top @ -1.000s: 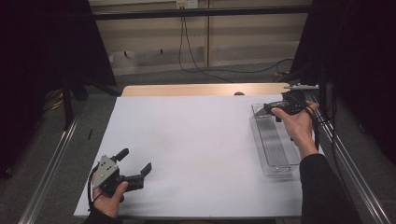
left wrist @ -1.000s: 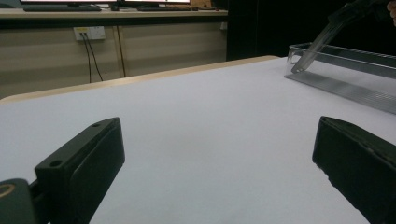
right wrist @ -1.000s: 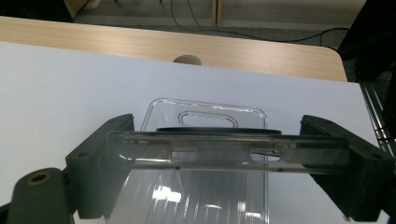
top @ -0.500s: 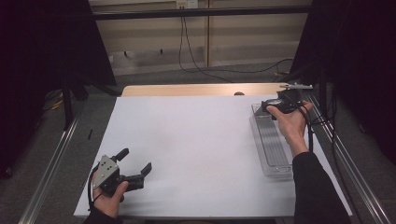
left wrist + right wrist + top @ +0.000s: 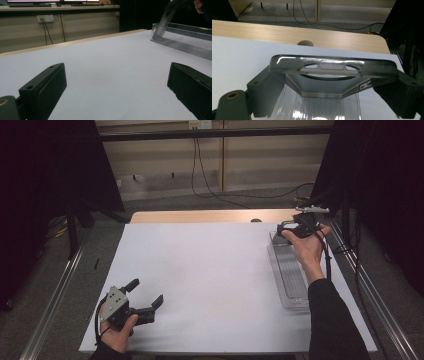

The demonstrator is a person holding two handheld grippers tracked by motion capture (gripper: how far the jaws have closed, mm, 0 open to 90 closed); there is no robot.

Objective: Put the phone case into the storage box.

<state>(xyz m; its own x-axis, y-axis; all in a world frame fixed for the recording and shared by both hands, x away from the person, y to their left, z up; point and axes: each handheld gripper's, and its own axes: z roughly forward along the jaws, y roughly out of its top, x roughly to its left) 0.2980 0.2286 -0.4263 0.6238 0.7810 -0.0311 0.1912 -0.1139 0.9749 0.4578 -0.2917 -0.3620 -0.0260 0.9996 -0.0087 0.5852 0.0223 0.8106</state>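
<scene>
Translucent plastic is what the right gripper (image 5: 332,82) is clamped on: a clear phone case (image 5: 332,66), held by its two long side walls, one black jaw against each, as the right gripper view shows. The case is seen edge-on there, its end wall uppermost with three small cut-outs in it, and a round opening shows in its back panel. In the high view it is held at the far right of the white table (image 5: 210,270), over the far end of a long clear tray (image 5: 292,280), and in the left gripper view it hangs tilted with its lower end at the tray's rim; whether it touches the tray cannot be told. The case is judged to be very light, thin-walled and springy rather than stiff, so its sides are likely to bow inward under a hard squeeze, and its glossy surface is likely to slip between smooth pads. A moderate grip across the side walls near their middle, as taken now, is judged sound; the thin strips around the cut-outs are best avoided. The left gripper (image 5: 145,302) is held low over the near left of the table, its jaws spread wide with nothing between them
</scene>
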